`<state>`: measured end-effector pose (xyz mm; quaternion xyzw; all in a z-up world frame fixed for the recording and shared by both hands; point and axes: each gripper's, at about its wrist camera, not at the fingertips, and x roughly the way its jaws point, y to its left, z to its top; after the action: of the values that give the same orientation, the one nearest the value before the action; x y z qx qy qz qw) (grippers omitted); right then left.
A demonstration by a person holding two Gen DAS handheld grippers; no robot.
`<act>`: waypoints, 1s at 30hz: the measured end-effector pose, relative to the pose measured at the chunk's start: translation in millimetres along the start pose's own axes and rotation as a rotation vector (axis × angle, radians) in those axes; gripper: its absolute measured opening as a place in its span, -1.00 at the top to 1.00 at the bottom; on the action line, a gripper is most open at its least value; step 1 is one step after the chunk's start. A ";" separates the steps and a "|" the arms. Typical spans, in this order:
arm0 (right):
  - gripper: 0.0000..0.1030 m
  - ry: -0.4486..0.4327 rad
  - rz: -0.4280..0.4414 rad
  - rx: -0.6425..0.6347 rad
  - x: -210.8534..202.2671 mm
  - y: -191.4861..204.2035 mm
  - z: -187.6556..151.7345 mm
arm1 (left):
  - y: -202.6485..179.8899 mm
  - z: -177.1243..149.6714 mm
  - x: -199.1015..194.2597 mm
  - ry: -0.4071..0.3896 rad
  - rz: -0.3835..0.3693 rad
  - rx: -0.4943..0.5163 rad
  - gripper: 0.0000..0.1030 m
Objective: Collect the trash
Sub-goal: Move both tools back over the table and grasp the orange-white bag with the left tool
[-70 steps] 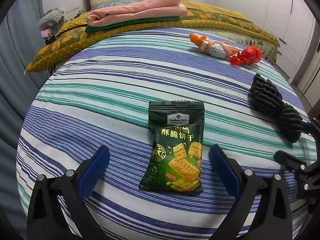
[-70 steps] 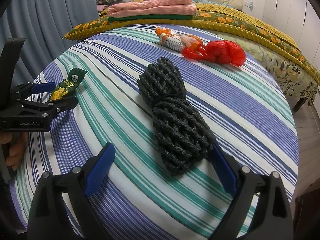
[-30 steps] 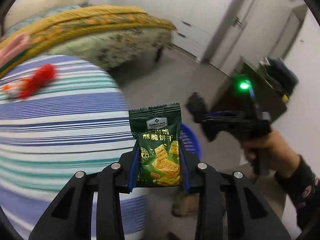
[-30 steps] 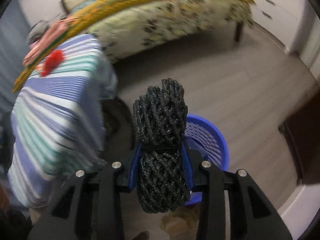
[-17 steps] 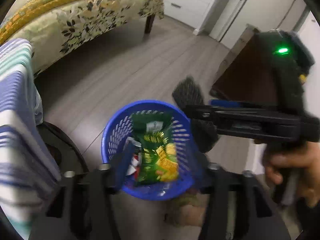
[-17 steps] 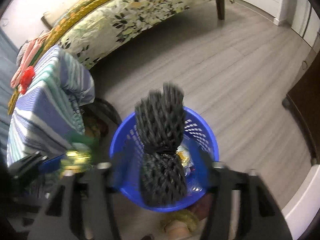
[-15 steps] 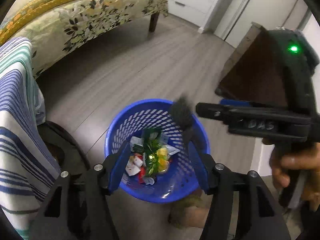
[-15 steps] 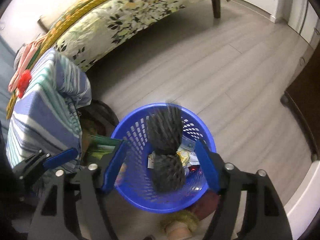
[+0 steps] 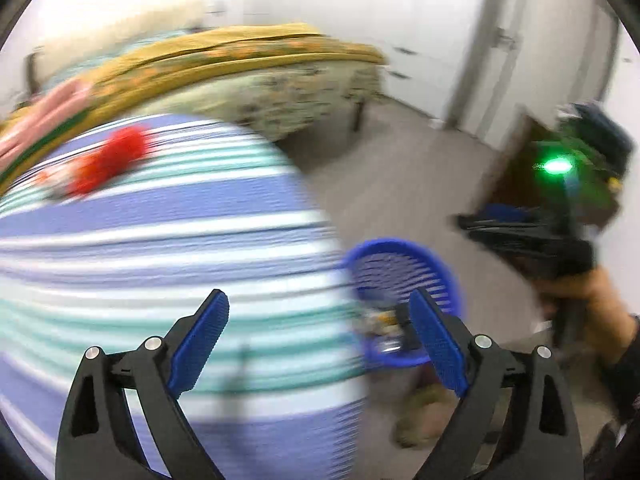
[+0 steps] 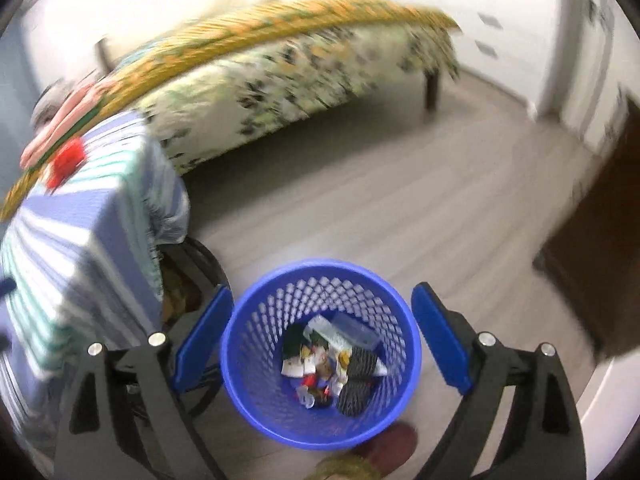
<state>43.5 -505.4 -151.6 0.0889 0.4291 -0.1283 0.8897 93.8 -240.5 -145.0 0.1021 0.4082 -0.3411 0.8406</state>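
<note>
A blue mesh waste basket (image 10: 256,344) stands on the floor under my right gripper (image 10: 320,336), which is open and empty above it. In the basket lie the black foam net (image 10: 358,380) and several wrappers (image 10: 316,354). My left gripper (image 9: 320,340) is open and empty over the edge of the striped table cloth (image 9: 140,240); the basket (image 9: 400,268) is to its right. Red trash (image 9: 108,160) lies on the far part of the striped cloth, blurred; it also shows in the right wrist view (image 10: 68,160).
A bed with a yellow floral cover (image 10: 300,52) stands behind. A dark cabinet (image 10: 600,248) is at the right. The right hand-held gripper with a green light (image 9: 556,208) shows in the left wrist view. A foot (image 10: 384,456) is beside the basket.
Both grippers have let go: the green snack packet and the black net have dropped into the basket. The left gripper has swung back left toward the striped cloth, its jaws wider.
</note>
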 end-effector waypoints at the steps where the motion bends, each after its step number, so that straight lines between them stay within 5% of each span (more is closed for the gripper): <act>1: -0.72 -0.019 0.005 -0.042 -5.4 18.5 1.5 | 21.0 -6.1 -4.0 0.002 0.041 -0.016 -0.76; 10: -0.73 -0.001 0.274 -0.296 -9.1 209.5 7.7 | 171.1 -41.9 -36.9 0.038 0.262 -0.157 -0.80; 16: -0.73 0.059 0.317 -0.430 17.1 297.8 19.2 | 217.2 -46.8 -42.2 0.058 0.269 -0.183 -0.80; 30: -0.81 0.067 0.338 -0.455 35.8 329.2 18.6 | 270.5 39.9 35.6 0.076 0.221 0.035 -0.86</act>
<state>179.0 -202.8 -152.5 -0.0385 0.4552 0.1244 0.8808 311.5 -74.0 -175.1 0.1739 0.4199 -0.2493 0.8551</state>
